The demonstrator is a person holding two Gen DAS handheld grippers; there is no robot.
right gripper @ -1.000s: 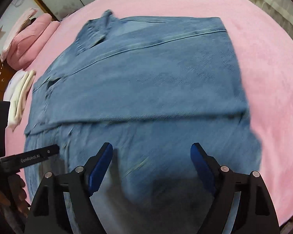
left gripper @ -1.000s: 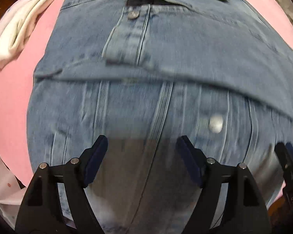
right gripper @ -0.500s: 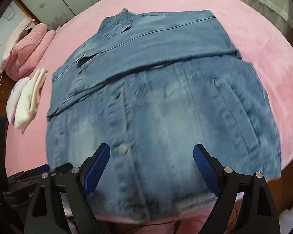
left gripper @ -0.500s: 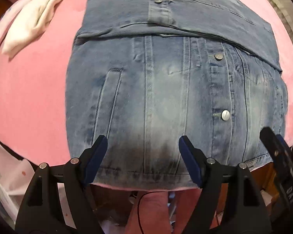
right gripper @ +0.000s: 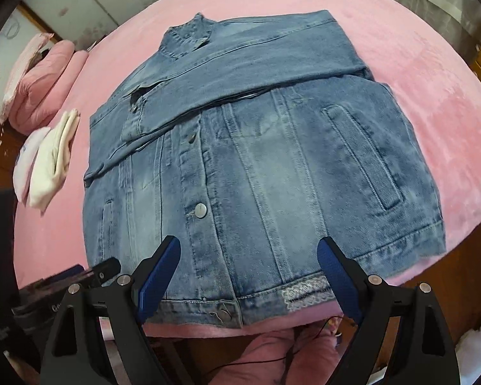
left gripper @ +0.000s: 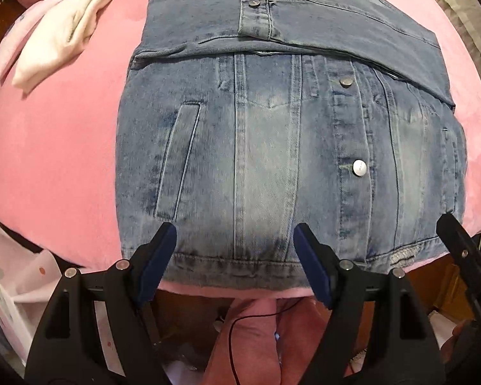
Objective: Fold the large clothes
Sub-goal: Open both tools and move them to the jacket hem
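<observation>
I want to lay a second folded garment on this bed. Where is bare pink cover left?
Bare pink bed cover runs right of the denim jacket and beyond its collar. A narrower strip lies between the jacket and the folded white clothes. The left side is crowded: white clothes, then pink pillows. The near edge has only a thin margin.

Both grippers have pulled back from the denim jacket toward the near edge of the pink bed. A second ago they hung low over its middle; now the left gripper and right gripper hover wide apart-fingered above its hem.
</observation>
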